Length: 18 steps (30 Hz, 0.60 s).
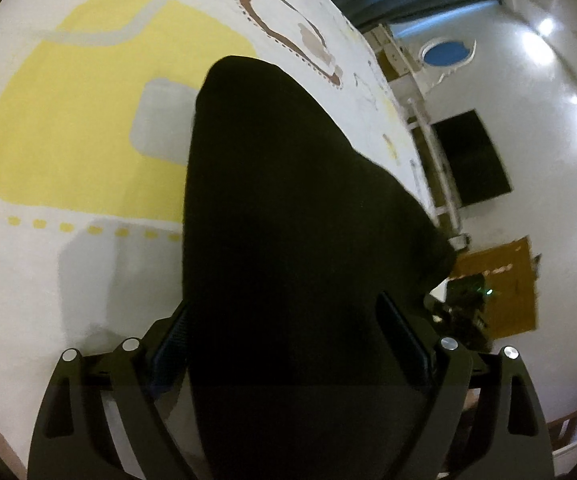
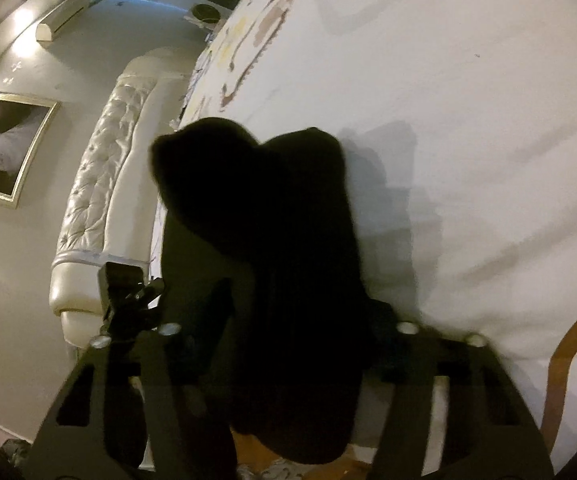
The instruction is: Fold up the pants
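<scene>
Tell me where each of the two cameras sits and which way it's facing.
Left wrist: on the left hand-held gripper, looking down along its fingers at black pants over a white and yellow bedsheet.
Right wrist: on the right hand-held gripper, facing the pants, the bedsheet and a tufted headboard.
Shared: pants, bedsheet.

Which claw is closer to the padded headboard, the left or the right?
Right. The headboard stands just beyond the right claw; the left claw view shows only bedspread and black pants.
</scene>
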Each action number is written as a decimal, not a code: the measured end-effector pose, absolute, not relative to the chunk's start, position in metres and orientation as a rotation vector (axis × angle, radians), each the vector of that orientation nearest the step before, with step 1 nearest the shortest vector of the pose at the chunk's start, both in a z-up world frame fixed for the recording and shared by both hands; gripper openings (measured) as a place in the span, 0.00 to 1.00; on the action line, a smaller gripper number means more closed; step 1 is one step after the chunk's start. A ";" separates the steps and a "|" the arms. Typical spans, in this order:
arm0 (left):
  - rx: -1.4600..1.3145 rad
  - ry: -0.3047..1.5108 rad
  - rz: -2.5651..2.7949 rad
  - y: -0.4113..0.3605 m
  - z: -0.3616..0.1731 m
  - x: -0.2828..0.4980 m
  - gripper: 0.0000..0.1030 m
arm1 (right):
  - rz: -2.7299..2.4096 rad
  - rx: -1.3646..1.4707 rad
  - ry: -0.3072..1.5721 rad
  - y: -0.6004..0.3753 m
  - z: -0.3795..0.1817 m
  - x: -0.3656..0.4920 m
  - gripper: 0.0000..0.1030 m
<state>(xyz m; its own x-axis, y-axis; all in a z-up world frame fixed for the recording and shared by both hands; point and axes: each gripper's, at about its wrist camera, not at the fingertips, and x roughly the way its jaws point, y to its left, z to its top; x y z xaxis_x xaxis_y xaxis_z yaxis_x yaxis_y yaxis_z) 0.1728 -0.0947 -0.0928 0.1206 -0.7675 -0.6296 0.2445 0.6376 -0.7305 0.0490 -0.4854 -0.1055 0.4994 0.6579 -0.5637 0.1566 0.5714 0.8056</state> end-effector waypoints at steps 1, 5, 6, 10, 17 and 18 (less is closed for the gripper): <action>-0.490 1.238 -0.781 -0.098 -0.091 0.172 0.83 | 0.366 0.952 1.026 -0.486 -0.107 0.048 0.48; -0.379 1.216 -0.727 -0.103 -0.087 0.169 0.63 | 0.374 0.960 1.011 -0.484 -0.109 0.046 0.44; -0.383 1.214 -0.730 -0.101 -0.087 0.168 0.57 | 0.376 0.964 1.008 -0.484 -0.110 0.046 0.43; -0.414 1.214 -0.738 -0.095 -0.087 0.170 0.46 | 0.377 0.966 1.002 -0.484 -0.110 0.048 0.43; -0.432 1.190 -0.721 -0.088 -0.083 0.178 0.39 | 0.377 0.964 1.005 -0.480 -0.113 0.058 0.42; -0.441 1.189 -0.719 -0.085 -0.083 0.179 0.39 | 0.380 0.964 1.005 -0.478 -0.113 0.061 0.42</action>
